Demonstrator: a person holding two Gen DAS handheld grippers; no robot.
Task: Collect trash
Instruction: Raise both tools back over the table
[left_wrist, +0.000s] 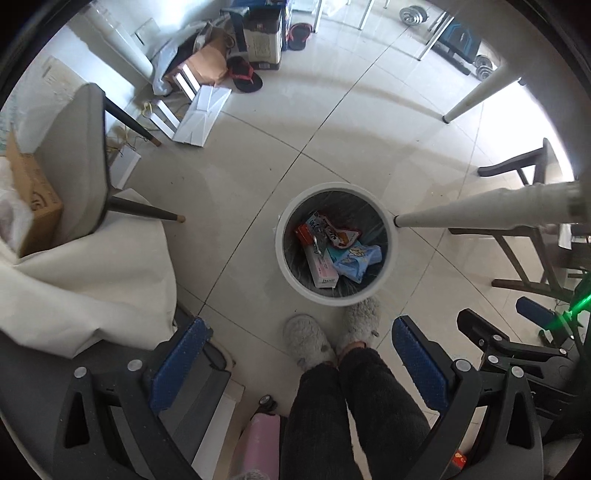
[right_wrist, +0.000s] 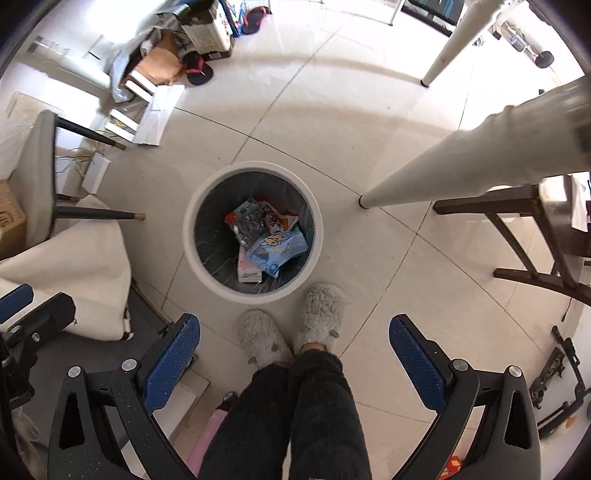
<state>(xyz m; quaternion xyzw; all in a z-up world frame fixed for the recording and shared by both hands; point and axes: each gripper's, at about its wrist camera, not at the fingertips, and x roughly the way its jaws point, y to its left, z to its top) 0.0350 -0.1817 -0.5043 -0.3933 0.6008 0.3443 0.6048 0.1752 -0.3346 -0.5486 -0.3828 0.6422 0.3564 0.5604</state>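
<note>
grey slippers (left_wrist: 306, 341) | table leg (right_wrist: 436, 170) | cardboard box (left_wrist: 33, 199) | sandal (left_wrist: 245, 75)

Print on wrappers (left_wrist: 334, 245) in bin (left_wrist: 291, 266): too small, illegible.

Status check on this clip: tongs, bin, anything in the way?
Left tongs and right tongs open, empty. Trash bin on floor below, wrappers inside. Slippered feet beside bin; nothing blocking.
</note>
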